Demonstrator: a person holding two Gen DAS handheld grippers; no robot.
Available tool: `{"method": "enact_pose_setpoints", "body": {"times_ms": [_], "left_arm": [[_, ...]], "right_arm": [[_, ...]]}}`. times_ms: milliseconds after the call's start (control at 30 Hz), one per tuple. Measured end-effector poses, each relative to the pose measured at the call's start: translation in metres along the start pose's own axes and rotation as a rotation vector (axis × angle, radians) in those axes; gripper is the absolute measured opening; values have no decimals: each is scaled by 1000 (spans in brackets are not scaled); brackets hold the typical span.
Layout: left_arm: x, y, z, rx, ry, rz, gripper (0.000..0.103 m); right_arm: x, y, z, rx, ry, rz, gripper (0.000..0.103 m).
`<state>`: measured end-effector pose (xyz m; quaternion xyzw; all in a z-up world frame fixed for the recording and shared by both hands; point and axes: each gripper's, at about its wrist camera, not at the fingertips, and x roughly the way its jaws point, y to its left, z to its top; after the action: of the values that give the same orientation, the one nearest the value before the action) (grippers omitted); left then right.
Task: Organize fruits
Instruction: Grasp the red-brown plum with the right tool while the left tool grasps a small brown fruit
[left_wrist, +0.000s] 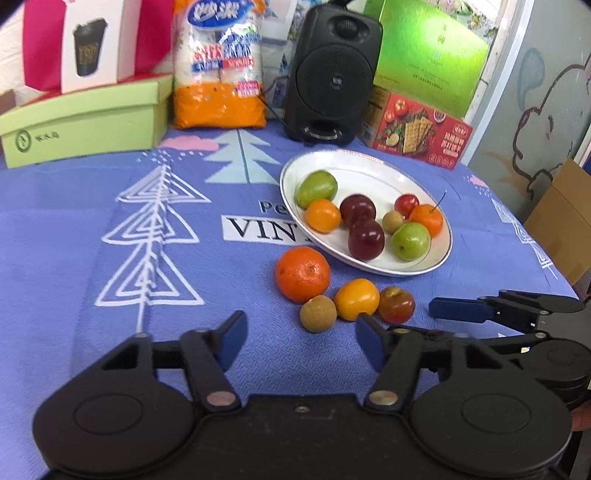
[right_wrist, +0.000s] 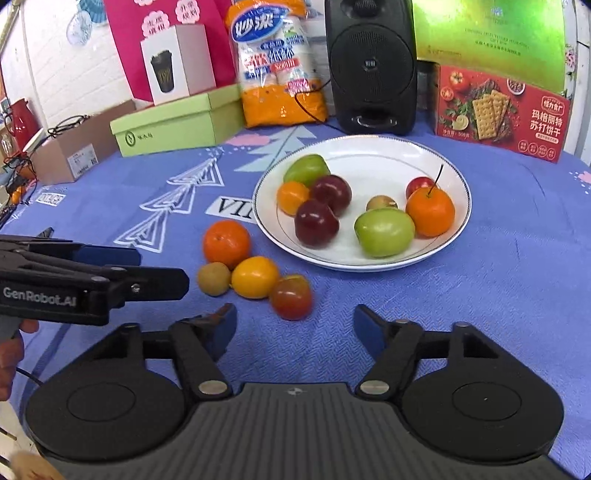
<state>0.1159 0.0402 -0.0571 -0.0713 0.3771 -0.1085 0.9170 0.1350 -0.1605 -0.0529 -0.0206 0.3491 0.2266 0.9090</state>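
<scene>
A white plate (left_wrist: 369, 164) (right_wrist: 376, 147) holds several fruits: green, dark red, orange and small ones. On the cloth in front of it lie a large orange (left_wrist: 302, 274) (right_wrist: 226, 243), a brown longan (left_wrist: 318, 314) (right_wrist: 214, 278), a yellow-orange fruit (left_wrist: 357, 298) (right_wrist: 255, 277) and a red-green fruit (left_wrist: 396, 304) (right_wrist: 291, 297). My left gripper (left_wrist: 301, 341) is open and empty, just short of the longan. My right gripper (right_wrist: 293, 332) is open and empty, just short of the red-green fruit. The right gripper also shows in the left wrist view (left_wrist: 480, 308), and the left in the right wrist view (right_wrist: 122, 267).
A blue patterned tablecloth (left_wrist: 110, 295) covers the table. Along the back stand a green box (left_wrist: 85, 125), a bag of cups (left_wrist: 219, 66), a black speaker (left_wrist: 330, 74) and a red cracker box (left_wrist: 417, 127). The table edge drops off at right, beside cardboard (left_wrist: 561, 218).
</scene>
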Motion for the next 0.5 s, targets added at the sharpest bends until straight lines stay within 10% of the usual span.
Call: {"method": "enact_pose_setpoints", "body": {"times_ms": [500], "left_arm": [[27,-6,7,55,49,-32,79]], "right_arm": [[14,-3,4,-33,-5,4,71]]}}
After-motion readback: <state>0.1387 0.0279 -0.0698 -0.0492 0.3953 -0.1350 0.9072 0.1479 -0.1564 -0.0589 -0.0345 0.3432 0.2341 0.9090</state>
